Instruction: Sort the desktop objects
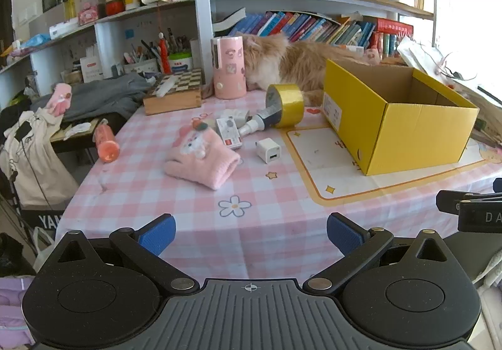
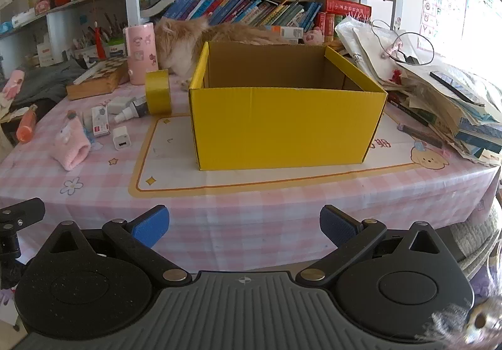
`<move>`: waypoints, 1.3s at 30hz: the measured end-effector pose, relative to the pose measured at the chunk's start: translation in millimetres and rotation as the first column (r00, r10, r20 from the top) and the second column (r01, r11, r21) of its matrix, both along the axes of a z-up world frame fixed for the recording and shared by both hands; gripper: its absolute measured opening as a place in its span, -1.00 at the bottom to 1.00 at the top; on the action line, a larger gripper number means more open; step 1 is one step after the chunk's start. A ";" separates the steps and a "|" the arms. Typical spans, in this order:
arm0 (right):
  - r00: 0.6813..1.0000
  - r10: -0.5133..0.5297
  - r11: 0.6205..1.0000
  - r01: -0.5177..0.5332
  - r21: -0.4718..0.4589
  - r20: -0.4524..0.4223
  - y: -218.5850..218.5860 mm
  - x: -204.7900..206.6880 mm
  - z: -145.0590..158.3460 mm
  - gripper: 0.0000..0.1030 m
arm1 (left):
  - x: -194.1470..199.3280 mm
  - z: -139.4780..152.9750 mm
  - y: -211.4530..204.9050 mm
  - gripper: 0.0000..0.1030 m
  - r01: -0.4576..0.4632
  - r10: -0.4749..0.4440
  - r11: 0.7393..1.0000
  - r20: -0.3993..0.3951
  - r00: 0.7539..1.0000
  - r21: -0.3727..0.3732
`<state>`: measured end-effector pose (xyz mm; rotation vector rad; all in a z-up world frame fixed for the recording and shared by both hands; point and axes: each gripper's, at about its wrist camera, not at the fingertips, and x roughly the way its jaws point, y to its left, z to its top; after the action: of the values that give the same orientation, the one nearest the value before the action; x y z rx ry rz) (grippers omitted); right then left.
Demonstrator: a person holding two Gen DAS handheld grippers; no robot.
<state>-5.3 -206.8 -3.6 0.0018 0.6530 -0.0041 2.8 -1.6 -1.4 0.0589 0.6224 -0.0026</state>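
An open yellow cardboard box stands on the pink checked tablecloth. Left of it lie a pink glove, a white charger cube, a small white card box, a spray bottle, a roll of yellow tape and an orange bottle. My left gripper is open and empty at the near table edge. My right gripper is open and empty in front of the box.
An orange cat lies behind the box next to a pink cup. A wooden chess box sits at the back left. Stacked papers and books crowd the right side. Bookshelves rise behind.
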 end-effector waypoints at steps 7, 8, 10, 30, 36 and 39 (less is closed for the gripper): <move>1.000 0.003 1.000 -0.003 0.000 0.000 0.5 1.5 -0.6 1.00 | 1.8 -1.2 1.6 1.00 0.001 -0.001 1.000 -0.003 1.000 -0.011; 1.000 0.005 1.000 -0.005 -0.001 0.000 0.8 1.9 -0.9 1.00 | 1.8 -1.5 1.6 1.00 0.001 -0.001 1.000 -0.002 1.000 -0.009; 1.000 0.007 1.000 -0.007 -0.003 0.000 1.6 3.0 -0.4 1.00 | 2.3 -1.5 1.9 1.00 0.002 -0.002 1.000 -0.001 1.000 -0.009; 1.000 0.008 1.000 -0.008 -0.004 0.001 2.8 4.5 -0.2 1.00 | 5.8 -4.9 2.3 1.00 0.003 -0.003 1.000 -0.018 1.000 -0.003; 1.000 0.006 1.000 -0.006 -0.002 -0.005 2.4 6.4 -1.1 1.00 | 7.4 -6.8 2.4 1.00 0.001 -0.001 1.000 -0.030 1.000 -0.005; 1.000 0.004 1.000 -0.004 0.001 -0.012 2.0 8.2 -2.9 1.00 | 8.6 -7.7 2.9 1.00 0.001 -0.001 1.000 -0.036 0.999 -0.004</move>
<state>2.9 -204.8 -6.5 0.0016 0.6653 0.0006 11.4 1.3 -9.0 0.0556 0.6586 -0.0061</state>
